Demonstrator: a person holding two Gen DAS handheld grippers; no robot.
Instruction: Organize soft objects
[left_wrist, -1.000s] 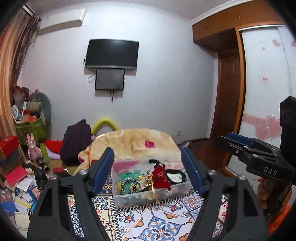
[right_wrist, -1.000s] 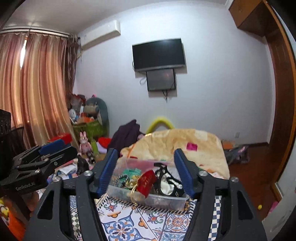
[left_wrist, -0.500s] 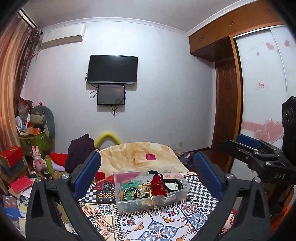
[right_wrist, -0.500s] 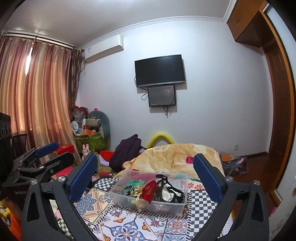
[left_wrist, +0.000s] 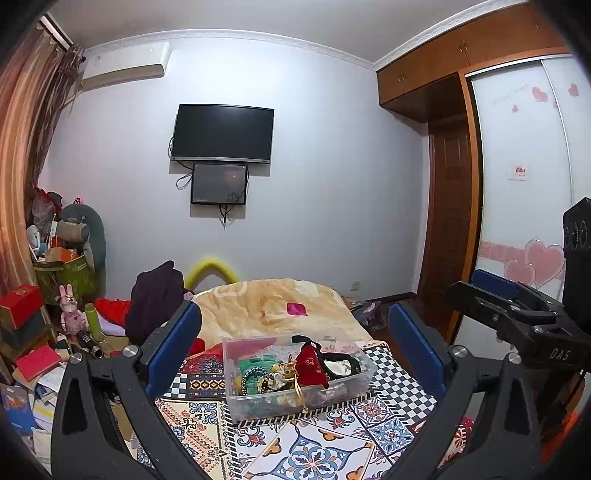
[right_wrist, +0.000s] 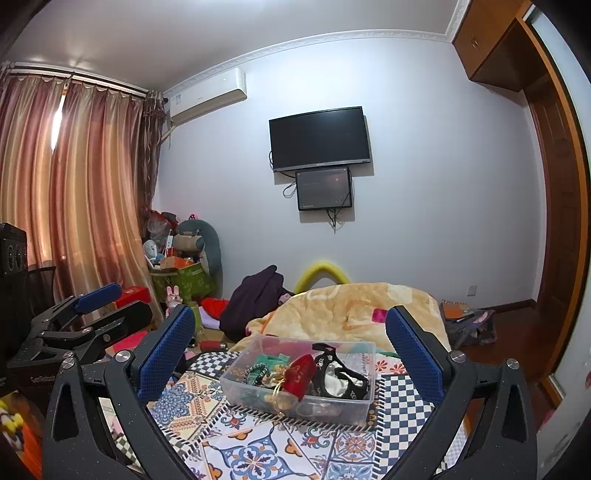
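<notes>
**Both claws spread wide above the bin**

A patterned tile-print cloth (left_wrist: 321, 446) covers the surface; a clear rectangular plastic bin (left_wrist: 295, 373) sits on it, with a rumpled yellow blanket (left_wrist: 269, 306) just behind the bin. The left gripper (left_wrist: 295, 347) and right gripper (right_wrist: 291, 350) each hang short of the bin, blue-padded fingers well apart, holding nothing. Inside the bin lie a black-and-white fabric piece (right_wrist: 341, 376), green soft items (left_wrist: 255, 373) and a small red velvet pouch (left_wrist: 310, 367).

**Access to the bin: open from above and front**

Clear plastic bin (right_wrist: 299, 384) sits on patterned cloth (right_wrist: 258, 443); bare cloth lies before it. Folded blanket (right_wrist: 354, 310) rises close behind. Floor clutter (left_wrist: 48, 343) crowds the left side. Red pouch (right_wrist: 297, 374) overhangs the near rim.
</notes>
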